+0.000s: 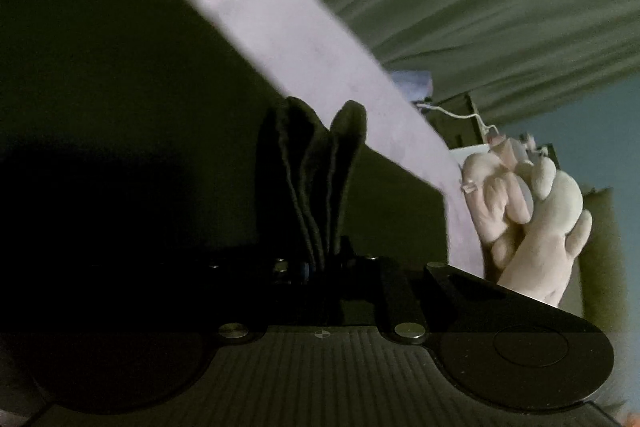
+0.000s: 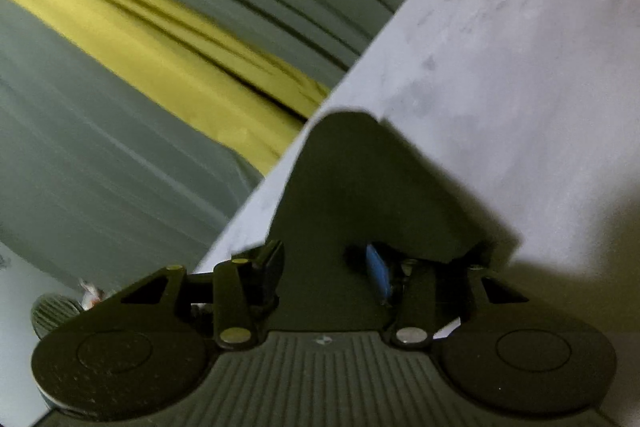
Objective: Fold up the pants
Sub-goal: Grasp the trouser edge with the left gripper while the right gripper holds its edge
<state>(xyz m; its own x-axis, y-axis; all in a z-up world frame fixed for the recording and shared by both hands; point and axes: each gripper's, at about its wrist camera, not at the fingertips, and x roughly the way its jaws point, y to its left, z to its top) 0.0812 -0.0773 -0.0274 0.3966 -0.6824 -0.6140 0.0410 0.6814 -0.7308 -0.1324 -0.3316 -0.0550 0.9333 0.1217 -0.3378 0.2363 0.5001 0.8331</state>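
Pinching a bunched fold of the dark pants [image 1: 316,183], the left tongs [image 1: 316,259] are clamped on cloth near the surface [image 1: 280,39] edge. The right tongs [image 2: 320,259] stand apart around a pant corner [image 2: 360,187]; I'd close them before lifting, keeping both edges level.

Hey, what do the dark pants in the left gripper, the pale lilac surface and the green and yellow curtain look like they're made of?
Dark pants: soft, matte woven or knit cloth, bunched into thick folds with stitched edges. Pale lilac surface: probably a smooth, matte bedsheet or padded cover with faint mottling; the fabric type is unclear. Curtain: thin draped textile, hanging in long, even pleats.
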